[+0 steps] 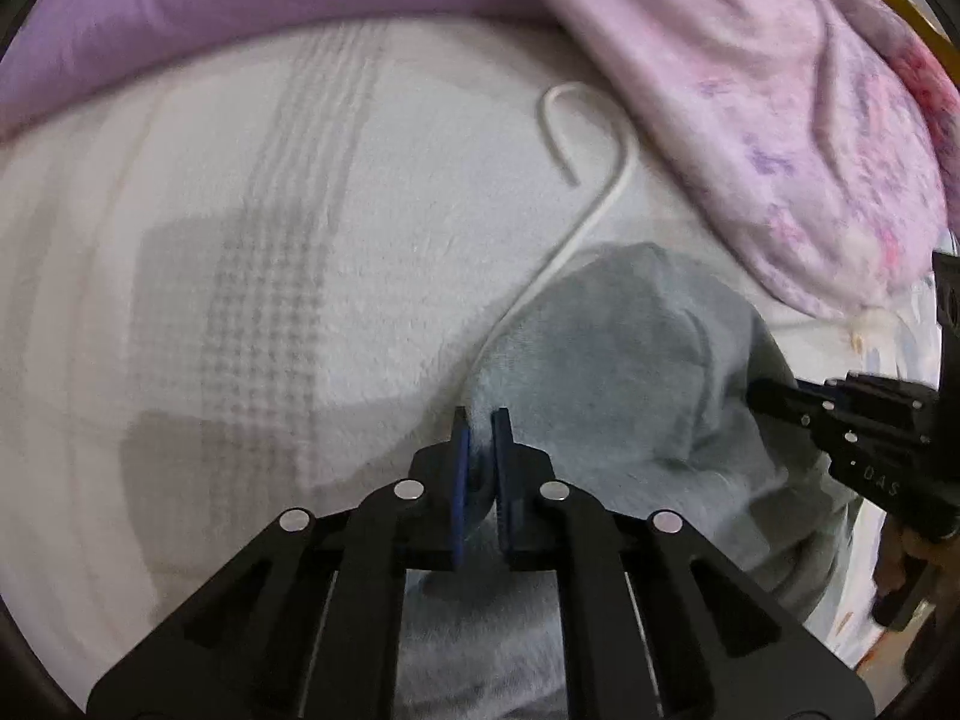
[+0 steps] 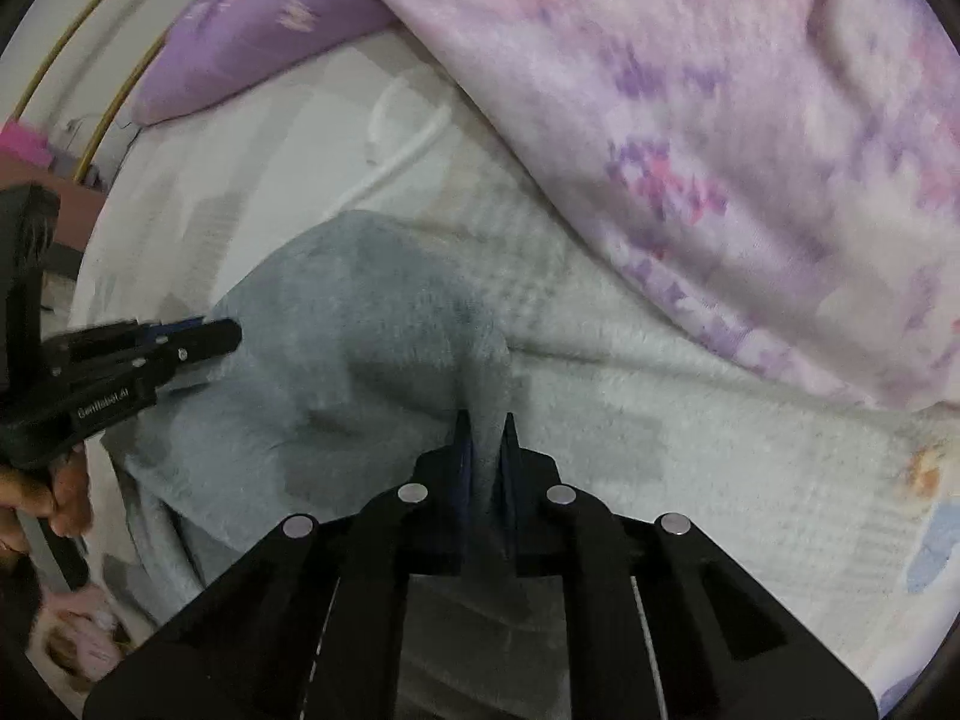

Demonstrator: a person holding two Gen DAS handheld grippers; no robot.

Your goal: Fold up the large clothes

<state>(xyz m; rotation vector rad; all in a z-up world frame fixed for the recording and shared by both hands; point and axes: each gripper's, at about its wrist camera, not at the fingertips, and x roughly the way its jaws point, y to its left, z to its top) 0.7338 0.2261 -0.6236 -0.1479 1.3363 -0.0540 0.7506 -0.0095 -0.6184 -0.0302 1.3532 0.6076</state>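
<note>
A grey fleece garment [image 1: 624, 372] lies bunched on a white bed cover [image 1: 300, 240]. My left gripper [image 1: 480, 420] is shut on the garment's left edge, cloth pinched between its blue pads. In the right wrist view the garment [image 2: 360, 324] spreads left of centre. My right gripper [image 2: 485, 423] is shut on a raised fold of its right edge. The right gripper also shows in the left wrist view [image 1: 762, 396] at the garment's right side. The left gripper also shows in the right wrist view [image 2: 231, 333] at the garment's left side.
A white hanger [image 1: 591, 180] lies on the bed cover, its wire running under the garment. A pink floral blanket [image 1: 750, 120] is heaped at the back right. A purple pillow [image 1: 180, 18] lies along the far edge.
</note>
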